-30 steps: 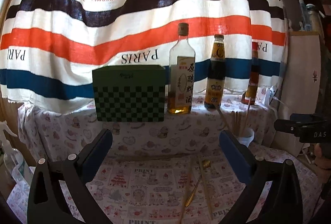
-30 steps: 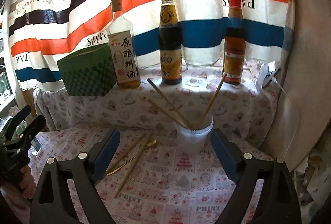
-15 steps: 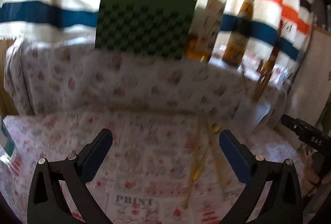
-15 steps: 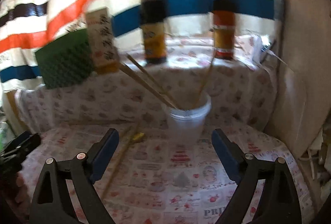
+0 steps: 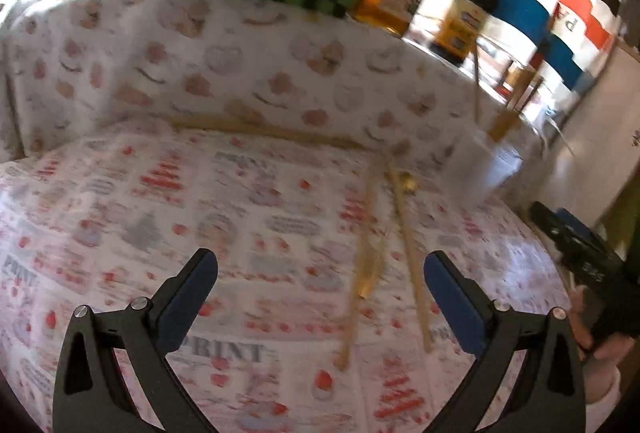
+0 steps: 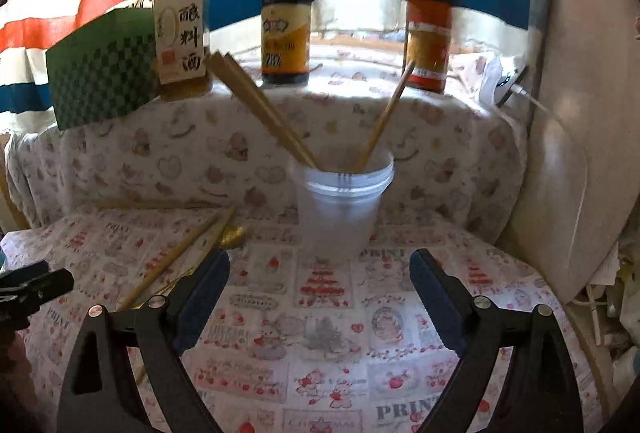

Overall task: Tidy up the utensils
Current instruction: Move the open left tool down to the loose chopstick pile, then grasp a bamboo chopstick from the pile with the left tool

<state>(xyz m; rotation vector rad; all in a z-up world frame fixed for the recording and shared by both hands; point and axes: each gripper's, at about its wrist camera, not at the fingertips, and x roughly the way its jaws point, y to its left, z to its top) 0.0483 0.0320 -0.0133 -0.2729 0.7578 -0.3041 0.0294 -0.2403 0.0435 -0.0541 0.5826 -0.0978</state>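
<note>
The left gripper [image 5: 320,273] is pitched down toward the printed tablecloth [image 5: 120,217], jaws spread wide with nothing between them. Ahead of it, slightly right of its centre line, two loose chopsticks [image 5: 362,265] lie flat on the cloth, long axes running from near the gripper toward the raised shelf, tips converging at the far end. A gold spoon [image 5: 404,189] lies between them along the same axis, bowl at the far end; its handle is blurred and hard to trace. Another stick [image 5: 256,127] lies crosswise at the foot of the shelf. The right gripper [image 6: 320,273] is held level, jaws likewise fully apart and empty, aimed at a translucent plastic cup [image 6: 340,205] standing upright on the cloth just ahead. Three chopsticks [image 6: 260,109] stand in the cup, two leaning left, one leaning right; their lower ends are hidden behind the cup wall. The person's hand [image 5: 604,353] is cut off at the left view's right edge.
</note>
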